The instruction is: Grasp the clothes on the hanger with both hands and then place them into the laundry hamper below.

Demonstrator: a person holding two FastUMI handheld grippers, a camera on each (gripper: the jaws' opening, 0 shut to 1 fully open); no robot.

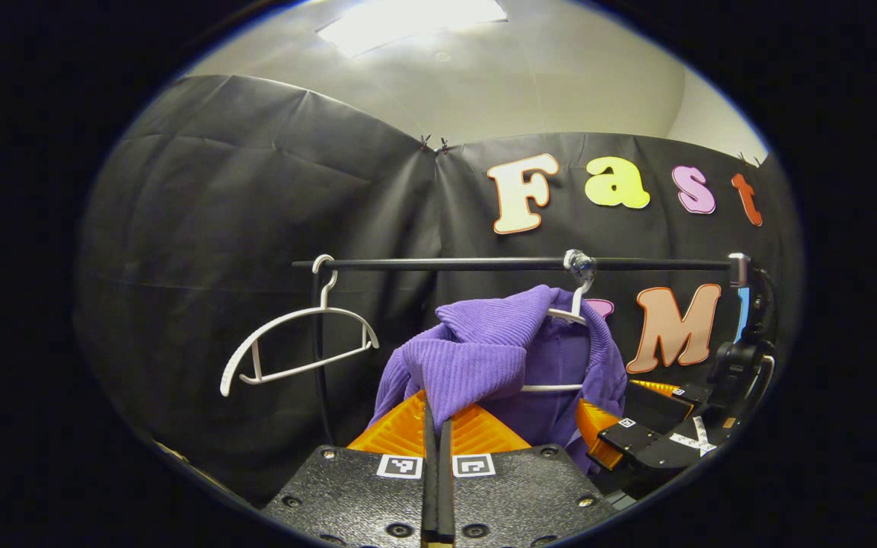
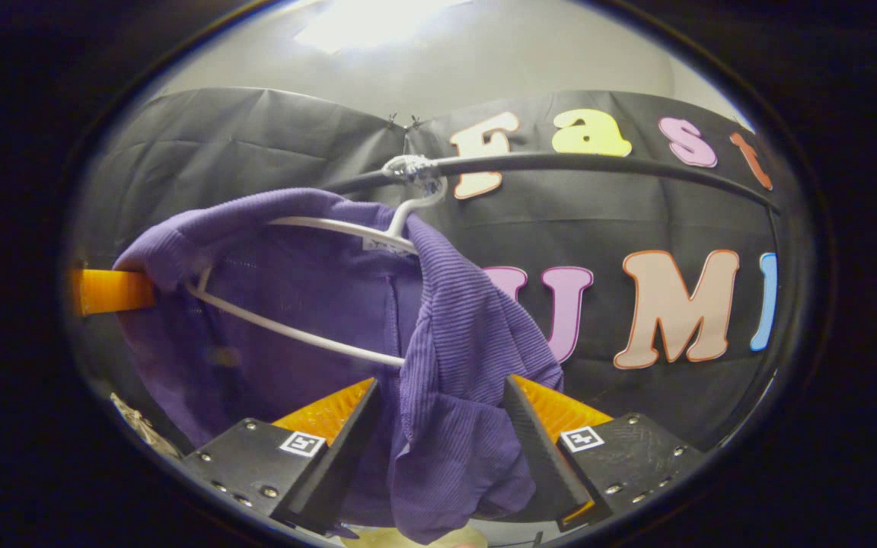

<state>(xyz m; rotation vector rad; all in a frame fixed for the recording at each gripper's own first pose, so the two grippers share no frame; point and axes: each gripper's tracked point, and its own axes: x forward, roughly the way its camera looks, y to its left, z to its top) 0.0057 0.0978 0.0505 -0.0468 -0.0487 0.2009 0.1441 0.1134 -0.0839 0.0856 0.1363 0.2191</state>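
Note:
A purple ribbed garment (image 1: pixel 484 358) hangs on a white hanger (image 2: pixel 317 228) hooked on the black rail (image 1: pixel 484 264). In the left gripper view my left gripper (image 1: pixel 436 407) is shut, with the garment's left shoulder fabric pinched at its tips and pulled off the hanger's end. Its orange finger (image 2: pixel 107 291) shows at the far left of the right gripper view, against the purple cloth. My right gripper (image 2: pixel 438 399) is open wide, and the garment's (image 2: pixel 461 358) other side hangs down between its two fingers. The right gripper (image 1: pixel 625 407) also sits low at the right of the left gripper view.
An empty white hanger (image 1: pixel 298 342) hangs tilted at the rail's left end. A thin black upright (image 1: pixel 322 358) stands below that end. The black cloth wall (image 1: pixel 240 213) closes in behind the rail.

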